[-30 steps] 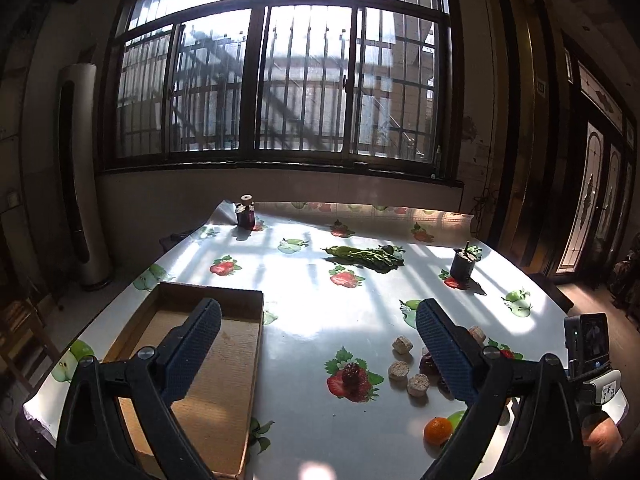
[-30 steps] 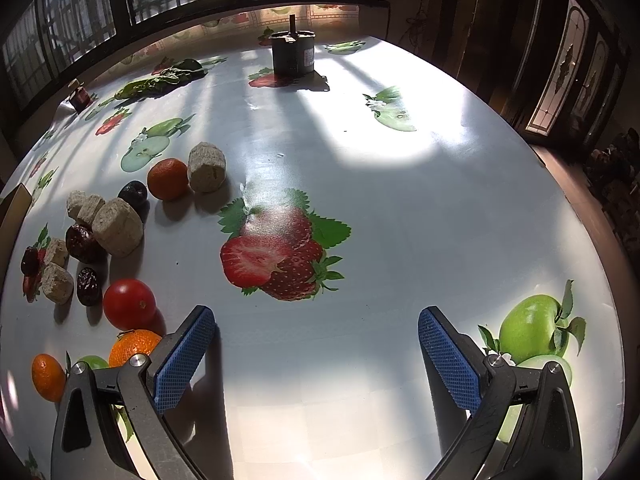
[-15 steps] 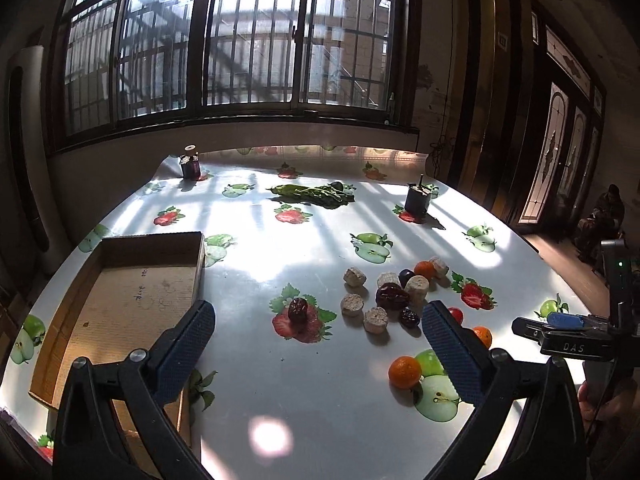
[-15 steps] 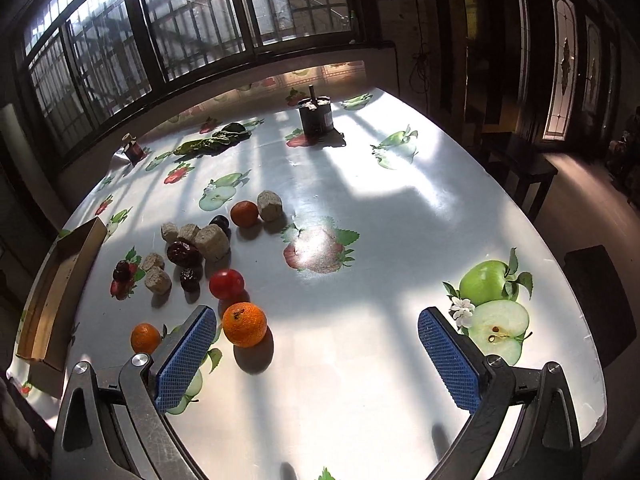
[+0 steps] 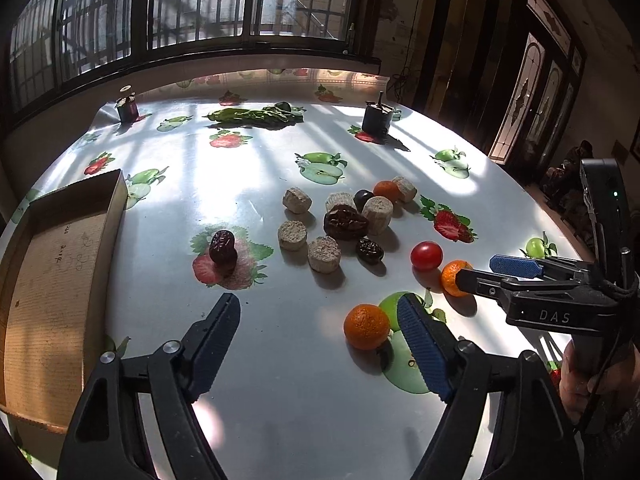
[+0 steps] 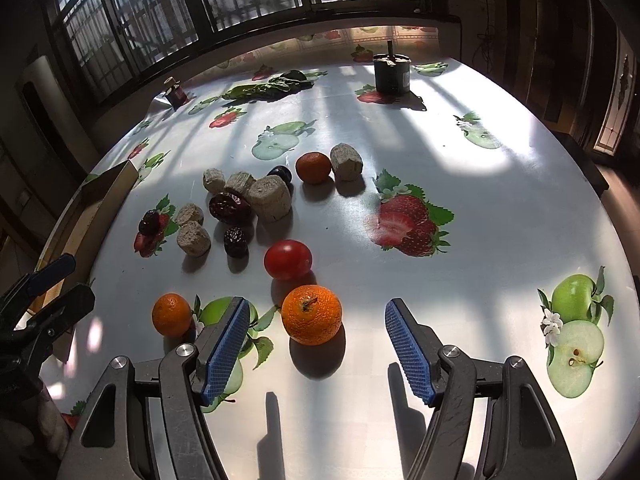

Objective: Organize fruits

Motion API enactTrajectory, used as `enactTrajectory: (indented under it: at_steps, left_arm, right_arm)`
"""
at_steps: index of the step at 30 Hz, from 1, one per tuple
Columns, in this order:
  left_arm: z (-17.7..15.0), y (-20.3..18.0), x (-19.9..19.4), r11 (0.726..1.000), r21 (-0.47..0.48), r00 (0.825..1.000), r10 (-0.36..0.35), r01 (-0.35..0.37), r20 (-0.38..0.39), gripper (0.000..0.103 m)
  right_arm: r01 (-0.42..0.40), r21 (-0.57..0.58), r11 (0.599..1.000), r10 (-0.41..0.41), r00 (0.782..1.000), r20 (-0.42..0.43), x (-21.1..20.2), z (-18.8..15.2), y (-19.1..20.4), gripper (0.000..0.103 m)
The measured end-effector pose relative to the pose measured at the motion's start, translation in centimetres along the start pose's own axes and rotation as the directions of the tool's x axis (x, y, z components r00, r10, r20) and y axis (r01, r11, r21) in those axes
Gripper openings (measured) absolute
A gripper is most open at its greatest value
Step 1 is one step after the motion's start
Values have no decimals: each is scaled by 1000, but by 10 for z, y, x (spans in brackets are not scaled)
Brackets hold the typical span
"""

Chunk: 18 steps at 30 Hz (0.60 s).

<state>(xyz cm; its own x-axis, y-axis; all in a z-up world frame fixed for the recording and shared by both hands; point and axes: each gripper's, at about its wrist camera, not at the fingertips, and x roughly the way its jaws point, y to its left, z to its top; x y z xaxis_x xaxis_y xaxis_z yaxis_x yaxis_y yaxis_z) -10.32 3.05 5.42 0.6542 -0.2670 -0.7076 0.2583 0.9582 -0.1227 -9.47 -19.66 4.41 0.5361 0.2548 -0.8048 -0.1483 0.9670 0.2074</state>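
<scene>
Fruits lie scattered on a white fruit-print tablecloth. A large orange (image 6: 311,314) sits just ahead of my open, empty right gripper (image 6: 314,350); it also shows in the left wrist view (image 5: 452,278). A smaller orange (image 5: 366,326) (image 6: 172,315) lies just left of the right finger of my open, empty left gripper (image 5: 320,336). A red tomato (image 6: 288,259) (image 5: 426,255), a third orange (image 6: 313,167), dark dates (image 5: 223,245) (image 6: 230,208) and tan cylinder pieces (image 5: 324,254) lie beyond. An open cardboard box (image 5: 52,272) stands at the left.
A dark canister (image 6: 391,72) and a small jar (image 5: 127,108) stand at the far side, with leafy greens (image 5: 256,114) between them. The table edge curves down on the right. My right gripper shows in the left wrist view (image 5: 500,274).
Both grippers have dropped lower and closer to the fruits. The large orange now sits between and ahead of the right fingers; the small orange is by the left gripper's right finger.
</scene>
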Motion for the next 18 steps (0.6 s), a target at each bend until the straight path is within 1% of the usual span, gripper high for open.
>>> enactTrajectory:
  at_steps: [3, 5, 7, 10, 13, 14, 15, 16, 17, 18]
  left_arm:
    - [-1, -6, 11, 1000, 6, 999, -26, 26, -40, 80]
    - [-1, -11, 19, 999, 16, 997, -27, 29, -69, 80]
    - [-2, -15, 27, 999, 23, 995, -32, 34, -97, 80]
    - [0, -21, 39, 998, 32, 990, -57, 62, -132, 80]
    - [1, -25, 51, 997, 36, 987, -59, 65, -153, 80]
    - [0, -25, 54, 997, 33, 986, -60, 66, -158, 78]
    - [-1, -25, 58, 997, 29, 984, -61, 67, -170, 73]
    - [-3, -24, 62, 997, 23, 980, -65, 70, -187, 53]
    - [-4, -25, 60, 998, 40, 987, -37, 44, -159, 43]
    - [-4, -25, 60, 998, 44, 986, -43, 50, -164, 37]
  right_arm:
    - [-2, -13, 1000, 1, 1000, -7, 2, -1, -1, 74]
    - [-4, -20, 1000, 4, 1000, -18, 6, -2, -1, 69]
    - [-7, -27, 1000, 6, 1000, -28, 9, -2, -1, 67]
    - [-13, -40, 999, 11, 999, -43, 13, -4, 1, 56]
    - [-2, -47, 999, 0, 999, -49, 17, -5, 2, 55]
    - [-2, -47, 999, 0, 999, -51, 17, -5, 2, 53]
    - [-4, -46, 999, 2, 999, -54, 19, -5, 3, 53]
    - [-4, -47, 999, 1, 998, -56, 20, -5, 3, 52]
    - [-1, -49, 999, -2, 998, -57, 21, -5, 3, 50]
    - [3, -55, 998, -6, 998, -58, 22, -4, 4, 48]
